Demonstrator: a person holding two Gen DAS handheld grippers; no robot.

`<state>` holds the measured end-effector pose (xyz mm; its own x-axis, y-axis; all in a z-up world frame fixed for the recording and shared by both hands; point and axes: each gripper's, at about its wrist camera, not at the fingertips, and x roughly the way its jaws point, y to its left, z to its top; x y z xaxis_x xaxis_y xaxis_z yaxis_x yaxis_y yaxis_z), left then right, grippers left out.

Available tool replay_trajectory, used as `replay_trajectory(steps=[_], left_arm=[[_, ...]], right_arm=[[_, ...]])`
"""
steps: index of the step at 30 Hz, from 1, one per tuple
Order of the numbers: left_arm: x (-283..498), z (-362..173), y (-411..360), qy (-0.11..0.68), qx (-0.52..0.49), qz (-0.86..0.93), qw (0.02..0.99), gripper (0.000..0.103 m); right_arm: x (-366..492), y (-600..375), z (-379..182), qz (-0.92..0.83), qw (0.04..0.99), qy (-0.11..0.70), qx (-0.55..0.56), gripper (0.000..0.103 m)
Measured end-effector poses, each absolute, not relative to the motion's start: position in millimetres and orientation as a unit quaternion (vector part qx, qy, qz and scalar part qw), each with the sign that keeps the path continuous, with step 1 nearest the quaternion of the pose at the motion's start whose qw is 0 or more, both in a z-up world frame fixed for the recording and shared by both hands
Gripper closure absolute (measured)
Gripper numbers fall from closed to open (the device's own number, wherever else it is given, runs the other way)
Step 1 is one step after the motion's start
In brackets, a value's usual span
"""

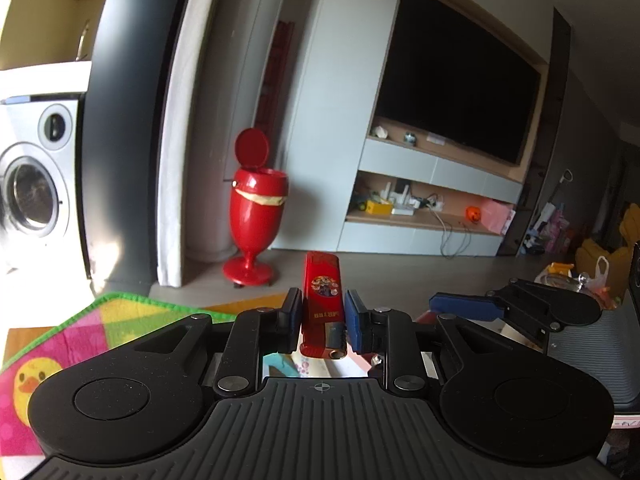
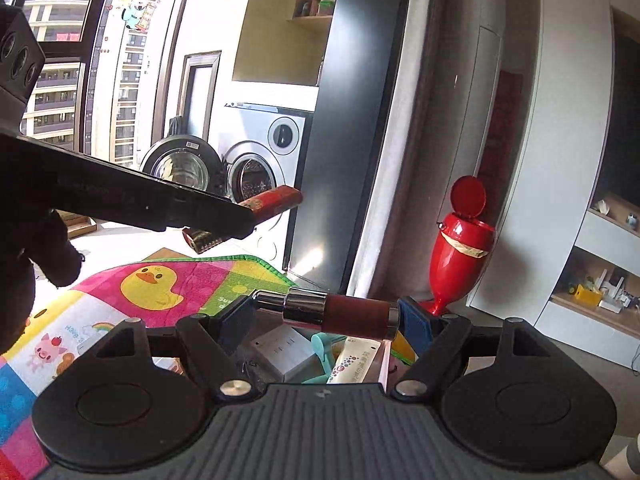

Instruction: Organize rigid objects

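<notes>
My left gripper is shut on a red lighter with a round picture on it, held up in the air and pointing away from me. The same lighter shows in the right wrist view, sticking out past the left gripper's black fingers. My right gripper is shut on a brown and chrome cylinder, held crosswise between its blue pads. In the left wrist view the right gripper shows to the right of the lighter.
Below the right gripper lies a box holding a white adapter, a teal piece and a white tube. A colourful duck mat covers the floor. A red pedestal bin stands by the wall. Washing machines stand behind.
</notes>
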<state>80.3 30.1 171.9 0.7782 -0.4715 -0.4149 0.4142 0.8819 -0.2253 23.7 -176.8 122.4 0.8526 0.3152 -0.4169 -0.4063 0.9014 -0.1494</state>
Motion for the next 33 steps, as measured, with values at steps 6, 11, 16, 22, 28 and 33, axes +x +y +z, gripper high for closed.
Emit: replay_trajectory(steps=[6, 11, 16, 22, 28, 33], left_arm=[[102, 123, 62, 0.259, -0.116, -0.206, 0.937, 0.077], [63, 97, 96, 0.253, -0.079, -0.171, 0.949, 0.077], [29, 79, 160, 0.28, -0.102, -0.054, 0.953, 0.077], [1, 61, 187, 0.304, -0.125, -0.04, 0.943, 0.077], [-16, 50, 177, 0.284, -0.063, -0.003, 0.957, 0.077], [-22, 41, 188, 0.283, -0.102, -0.003, 0.954, 0.077]], right_arm=[[32, -185, 78, 0.2, 0.939, 0.268, -0.086, 0.01], [-12, -185, 33, 0.192, 0.929, 0.267, -0.172, 0.01], [-31, -175, 19, 0.227, 0.914, 0.292, -0.168, 0.01], [-39, -126, 17, 0.272, 0.898, 0.293, -0.18, 0.011], [-53, -88, 12, 0.304, 0.886, 0.282, -0.208, 0.023], [-38, -68, 10, 0.301, 0.887, 0.318, -0.148, 0.061]])
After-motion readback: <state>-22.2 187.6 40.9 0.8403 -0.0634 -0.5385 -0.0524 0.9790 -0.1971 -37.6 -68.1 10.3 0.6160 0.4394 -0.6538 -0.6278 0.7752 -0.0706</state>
